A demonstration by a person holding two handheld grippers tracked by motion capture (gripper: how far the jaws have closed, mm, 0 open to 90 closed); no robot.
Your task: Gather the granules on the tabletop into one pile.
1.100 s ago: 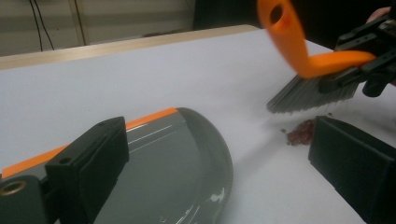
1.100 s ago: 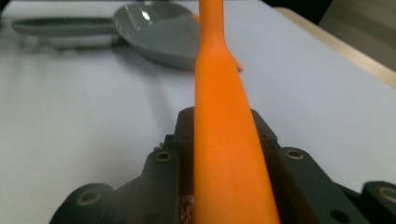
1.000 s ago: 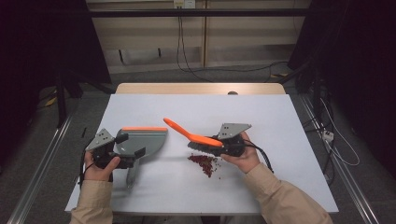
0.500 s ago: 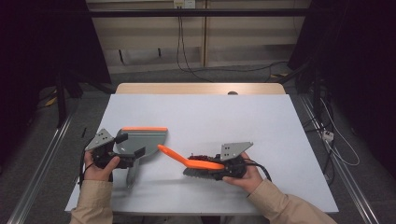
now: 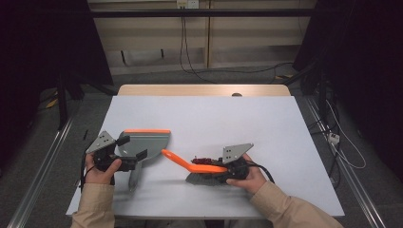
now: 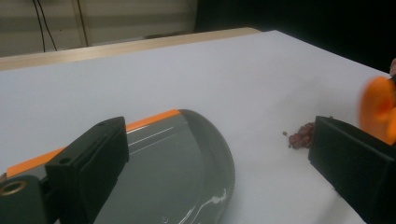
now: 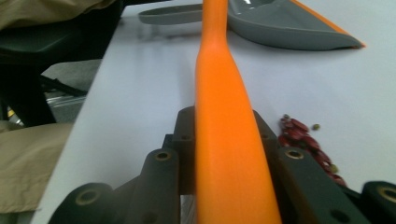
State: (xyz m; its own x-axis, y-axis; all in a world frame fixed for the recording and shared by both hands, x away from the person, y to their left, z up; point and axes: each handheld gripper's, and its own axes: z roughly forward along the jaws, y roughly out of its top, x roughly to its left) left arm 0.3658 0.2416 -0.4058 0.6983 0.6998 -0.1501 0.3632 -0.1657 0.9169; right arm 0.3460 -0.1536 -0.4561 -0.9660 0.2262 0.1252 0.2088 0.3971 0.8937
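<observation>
So the count on the white tabletop: one grey dustpan near the left edge, one orange-handled brush, two grippers, and one little pile of red beans.

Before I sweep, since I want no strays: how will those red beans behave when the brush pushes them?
The red beans look small, smooth and loose, so they will likely roll and scatter on the slick white table. Probably light too; a slow stroke toward the dustpan seems safer.

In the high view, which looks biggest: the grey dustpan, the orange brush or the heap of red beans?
1. Grey dustpan
2. Orange brush, somewhat smaller
3. Red beans, smallest, partly hidden behind the brush
</observation>
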